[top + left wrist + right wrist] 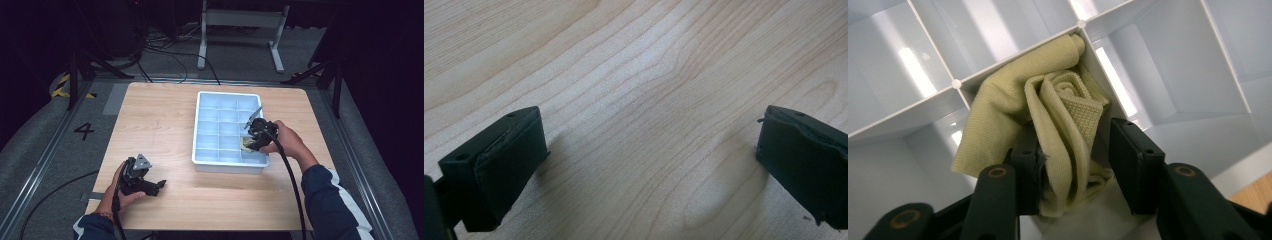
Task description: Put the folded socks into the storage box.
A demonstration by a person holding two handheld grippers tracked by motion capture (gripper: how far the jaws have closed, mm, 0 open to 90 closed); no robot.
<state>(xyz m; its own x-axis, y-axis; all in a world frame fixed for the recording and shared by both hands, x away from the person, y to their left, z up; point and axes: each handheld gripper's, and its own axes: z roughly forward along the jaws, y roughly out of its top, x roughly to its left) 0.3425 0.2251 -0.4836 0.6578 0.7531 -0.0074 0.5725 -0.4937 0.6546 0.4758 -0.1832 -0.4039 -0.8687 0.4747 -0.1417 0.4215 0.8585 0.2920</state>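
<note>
A folded pale-yellow cloth (1013, 100) lies bunched in a near-right compartment of the white divided tray (227, 94), leaning against a divider (1018, 50). The cloth (246, 145) shows as a small yellow patch in the high view. My right gripper (1075, 160) reaches down into that compartment (249, 142) with the cloth between its jaws. The left jaw touches the fabric and the right jaw stands off it with a gap, so the gripper is open. My left gripper (158, 186) rests low over the table's near-left part, open (649, 165), with bare wood between its jaws.
The light wooden table (160, 125) carries the tray right of centre. The tray's other compartments (220, 122) look bare. The table's near edge runs just behind both hands. Beyond the far edge stand dark floor, cables and a metal frame (240, 30).
</note>
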